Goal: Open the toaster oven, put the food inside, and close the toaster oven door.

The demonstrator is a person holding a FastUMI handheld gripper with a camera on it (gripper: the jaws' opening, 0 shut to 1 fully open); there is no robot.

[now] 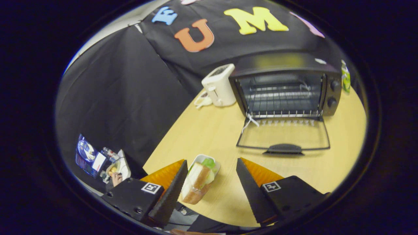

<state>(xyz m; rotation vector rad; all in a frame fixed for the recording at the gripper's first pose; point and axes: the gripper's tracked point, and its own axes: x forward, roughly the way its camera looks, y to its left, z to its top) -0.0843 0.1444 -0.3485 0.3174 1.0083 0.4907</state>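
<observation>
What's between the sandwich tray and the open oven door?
Nothing: bare wooden table between the sandwich and the toaster oven's lowered door, per gripper view. The gripper is open.

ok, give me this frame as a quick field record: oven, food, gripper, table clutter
oven: black toaster oven on the wooden table, glass door folded down flat, wire rack bare
food: sandwich in a small white tray, between the fingers, close beside the left one
gripper: black two-finger gripper with orange backing, open, touching nothing
clutter: white pop-up toaster left of the oven
task stage: door open, food not yet inside

Sandwich's (197, 181) near edge behind tool finger (169, 192)
</observation>
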